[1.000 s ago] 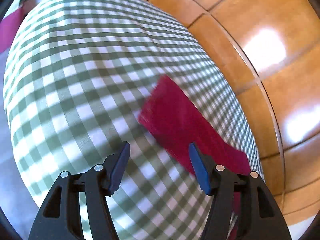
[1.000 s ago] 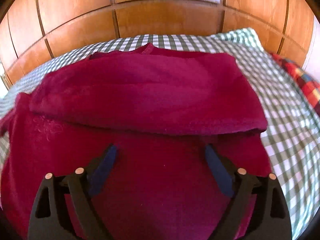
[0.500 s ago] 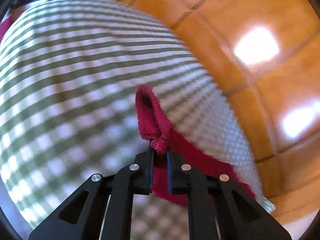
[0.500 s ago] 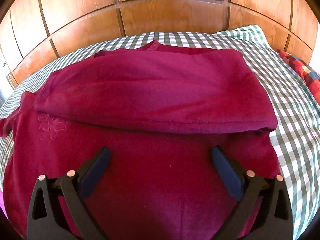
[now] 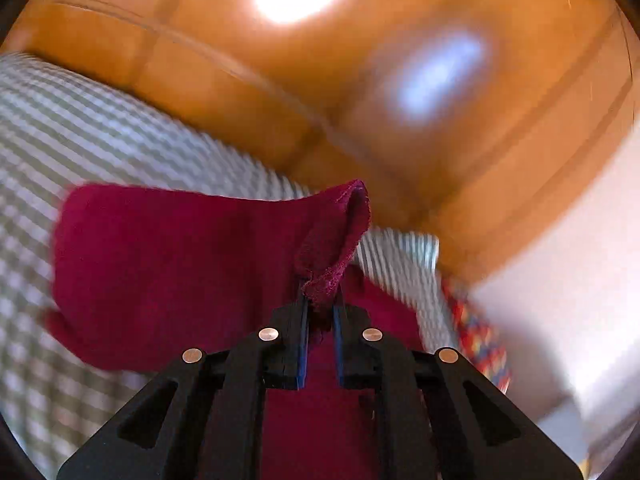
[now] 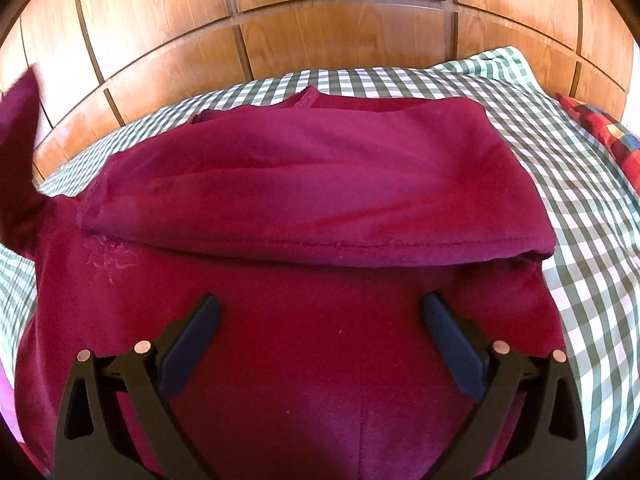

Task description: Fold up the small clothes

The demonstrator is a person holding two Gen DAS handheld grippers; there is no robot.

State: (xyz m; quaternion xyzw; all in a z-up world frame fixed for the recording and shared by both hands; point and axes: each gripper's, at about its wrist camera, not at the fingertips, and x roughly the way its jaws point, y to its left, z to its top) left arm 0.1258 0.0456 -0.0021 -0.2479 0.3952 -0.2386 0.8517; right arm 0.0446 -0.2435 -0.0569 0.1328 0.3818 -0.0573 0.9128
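fingers of the left gripper point(image 5: 320, 312) pinch only the sleeve cuff point(image 5: 332, 240) of the red garment point(image 6: 320, 208) on the checked bedspread point(image 6: 580, 208); it could slip out mid-fold. right gripper point(image 6: 320, 320) hovers spread wide, empty, so the body may drag.

Black fingers point(image 6: 452, 344), blue pads point(image 6: 192, 344), silver rivets.
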